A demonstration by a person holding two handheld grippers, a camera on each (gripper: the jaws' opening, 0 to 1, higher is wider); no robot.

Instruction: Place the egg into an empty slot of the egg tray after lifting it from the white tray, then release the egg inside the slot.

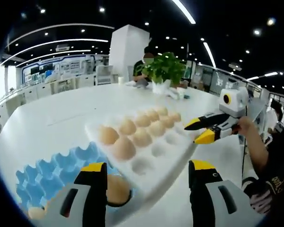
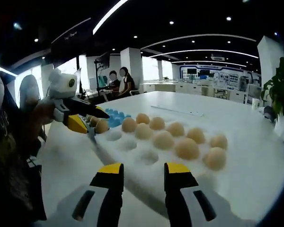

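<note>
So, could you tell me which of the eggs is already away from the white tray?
The egg beside the left claw, over the blue egg tray; the others sit in the white tray.

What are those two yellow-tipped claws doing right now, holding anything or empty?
Left gripper: open over the blue egg tray; an egg sits by one jaw, not gripped.
Right gripper: open, empty, above the white tray.

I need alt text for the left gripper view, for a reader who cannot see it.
A white tray holding nine eggs sits on a white table, beside a blue egg tray. The left claw is open, with one egg near its left finger.
</note>
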